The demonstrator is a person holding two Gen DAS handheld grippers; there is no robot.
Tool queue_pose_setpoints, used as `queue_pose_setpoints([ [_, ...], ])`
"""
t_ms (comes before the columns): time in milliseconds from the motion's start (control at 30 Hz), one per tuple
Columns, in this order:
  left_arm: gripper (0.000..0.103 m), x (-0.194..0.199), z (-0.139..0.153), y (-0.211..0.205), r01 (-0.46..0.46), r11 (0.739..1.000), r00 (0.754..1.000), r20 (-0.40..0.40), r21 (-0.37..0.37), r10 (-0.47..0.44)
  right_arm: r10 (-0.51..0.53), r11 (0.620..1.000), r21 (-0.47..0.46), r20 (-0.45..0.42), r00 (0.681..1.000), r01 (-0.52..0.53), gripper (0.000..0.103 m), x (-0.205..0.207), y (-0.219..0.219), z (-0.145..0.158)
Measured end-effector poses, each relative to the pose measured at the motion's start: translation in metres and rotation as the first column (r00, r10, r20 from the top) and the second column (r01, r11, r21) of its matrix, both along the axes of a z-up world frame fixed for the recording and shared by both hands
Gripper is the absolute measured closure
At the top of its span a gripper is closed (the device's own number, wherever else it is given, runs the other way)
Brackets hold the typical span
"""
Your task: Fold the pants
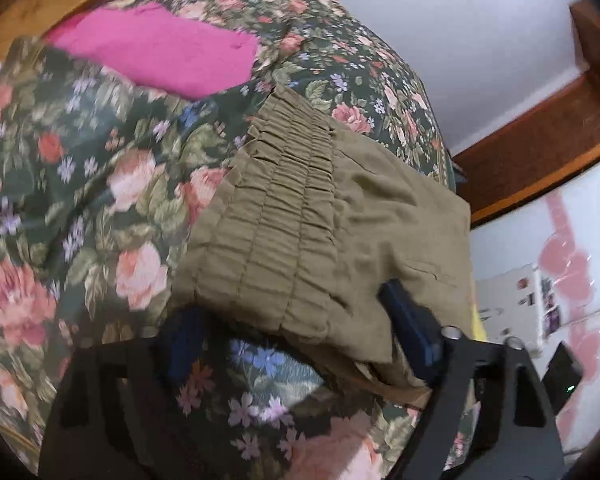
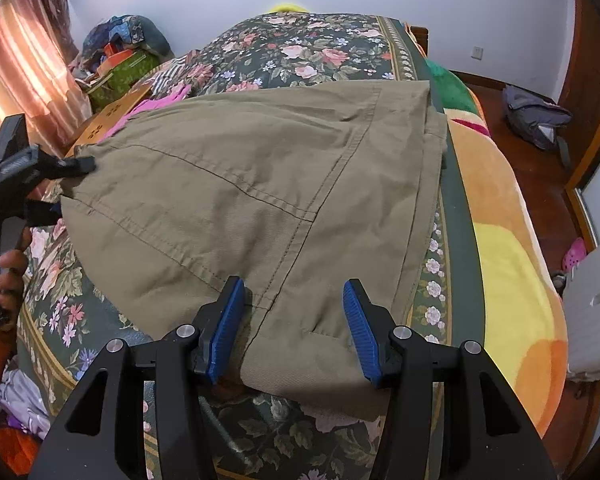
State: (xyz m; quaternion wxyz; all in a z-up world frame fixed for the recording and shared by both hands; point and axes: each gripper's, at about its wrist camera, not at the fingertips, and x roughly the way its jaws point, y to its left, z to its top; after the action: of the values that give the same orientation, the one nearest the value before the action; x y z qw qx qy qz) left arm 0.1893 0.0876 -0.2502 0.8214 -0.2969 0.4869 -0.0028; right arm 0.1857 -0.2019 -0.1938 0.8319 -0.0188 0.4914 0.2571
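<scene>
The olive-khaki pants lie folded on the floral bedspread. In the left wrist view their gathered elastic waistband faces me. My left gripper is open, its two blue pads astride the near corner of the waistband; it also shows in the right wrist view at the pants' left edge. My right gripper is open, its blue pads standing apart over the near hem of the pants, with nothing held between them.
A pink garment lies on the bed beyond the waistband. A yellow-orange blanket hangs down the bed's right side. A cardboard box and piled items sit at the far left. A grey bag lies on the wooden floor.
</scene>
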Motion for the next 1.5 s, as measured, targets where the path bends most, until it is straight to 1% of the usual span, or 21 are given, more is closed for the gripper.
queue_pose_setpoints([
  [33, 0.037, 0.001, 0.001, -0.003, 0.014, 1.000, 1.000, 0.006, 0.012, -0.014, -0.002, 1.000, 0.004, -0.002, 1.000, 0.002, 0.056, 0.000, -0.001, 0.000],
  [67, 0.049, 0.002, 0.003, -0.007, 0.032, 0.999, 0.999, 0.011, 0.035, -0.033, -0.002, 1.000, 0.007, -0.004, 1.000, 0.002, 0.056, 0.001, -0.002, 0.000],
  [100, 0.055, 0.004, 0.005, -0.011, 0.057, 0.997, 0.998, 0.018, 0.054, -0.058, -0.004, 1.000, 0.011, -0.006, 1.000, 0.004, 0.055, 0.001, -0.003, -0.001],
  [133, 0.059, 0.005, 0.008, -0.016, 0.070, 0.994, 0.997, 0.023, 0.087, -0.072, -0.005, 1.000, 0.015, -0.009, 1.000, 0.005, 0.055, 0.001, -0.004, -0.001],
  [267, 0.070, 0.001, 0.018, -0.027, 0.096, 0.975, 0.992, 0.057, 0.198, -0.109, -0.002, 1.000, 0.014, -0.014, 1.000, 0.002, 0.055, 0.004, -0.005, 0.000],
  [400, 0.073, -0.010, 0.024, -0.026, 0.099, 0.968, 0.990, 0.072, 0.232, -0.118, 0.006, 1.000, -0.003, -0.013, 1.000, -0.006, 0.055, 0.005, -0.003, 0.004],
  [467, 0.075, -0.020, 0.029, -0.024, 0.083, 0.958, 0.991, 0.078, 0.275, -0.108, 0.021, 1.000, -0.011, -0.010, 1.000, -0.021, 0.055, 0.007, 0.000, 0.008],
  [567, 0.077, -0.037, 0.039, -0.021, 0.053, 0.932, 0.991, 0.094, 0.359, -0.092, 0.048, 0.999, -0.019, 0.010, 0.999, -0.047, 0.055, 0.007, 0.008, 0.021],
  [600, 0.077, -0.044, 0.043, -0.018, 0.041, 0.922, 0.991, 0.101, 0.385, -0.086, 0.063, 0.998, -0.027, 0.033, 0.997, -0.062, 0.053, 0.006, 0.015, 0.029],
  [667, 0.077, -0.057, 0.050, -0.013, 0.019, 0.905, 0.991, 0.112, 0.424, -0.073, 0.088, 0.996, -0.020, 0.063, 0.994, -0.087, 0.053, 0.005, 0.025, 0.039],
  [800, 0.078, -0.085, 0.064, -0.008, -0.029, 0.864, 0.988, 0.146, 0.502, -0.052, 0.158, 0.987, 0.021, 0.123, 0.980, -0.162, 0.053, 0.007, 0.060, 0.059],
  [833, 0.078, -0.093, 0.069, -0.008, -0.043, 0.851, 0.986, 0.160, 0.523, -0.048, 0.177, 0.983, 0.029, 0.135, 0.975, -0.183, 0.053, 0.006, 0.071, 0.063],
  [933, 0.079, -0.109, 0.079, -0.007, -0.074, 0.826, 0.979, 0.197, 0.560, -0.046, 0.239, 0.966, 0.063, 0.155, 0.959, -0.251, 0.053, 0.004, 0.107, 0.067],
  [1033, 0.079, -0.121, 0.090, -0.003, -0.102, 0.822, 0.972, 0.231, 0.560, -0.037, 0.302, 0.948, 0.054, 0.148, 0.942, -0.313, 0.053, -0.001, 0.140, 0.060],
  [1200, 0.080, -0.134, 0.108, 0.001, -0.122, 0.818, 0.960, 0.277, 0.562, -0.047, 0.406, 0.911, 0.045, 0.072, 0.911, -0.410, 0.053, -0.017, 0.175, 0.038],
  [1300, 0.081, -0.135, 0.116, -0.005, -0.112, 0.819, 0.952, 0.296, 0.563, -0.073, 0.457, 0.889, 0.040, 0.024, 0.889, -0.457, 0.053, -0.025, 0.184, 0.027],
  [1400, 0.082, -0.129, 0.121, -0.018, -0.090, 0.819, 0.945, 0.308, 0.567, -0.110, 0.491, 0.871, 0.015, 0.023, 0.871, -0.491, 0.052, -0.033, 0.189, 0.023],
  [1467, 0.082, -0.127, 0.126, -0.028, -0.077, 0.812, 0.938, 0.318, 0.579, -0.137, 0.500, 0.866, 0.006, 0.019, 0.866, -0.500, 0.052, -0.033, 0.191, 0.023],
  [1500, 0.082, -0.126, 0.128, -0.034, -0.070, 0.804, 0.934, 0.322, 0.590, -0.155, 0.501, 0.865, 0.012, 0.015, 0.865, -0.501, 0.052, -0.031, 0.189, 0.023],
])
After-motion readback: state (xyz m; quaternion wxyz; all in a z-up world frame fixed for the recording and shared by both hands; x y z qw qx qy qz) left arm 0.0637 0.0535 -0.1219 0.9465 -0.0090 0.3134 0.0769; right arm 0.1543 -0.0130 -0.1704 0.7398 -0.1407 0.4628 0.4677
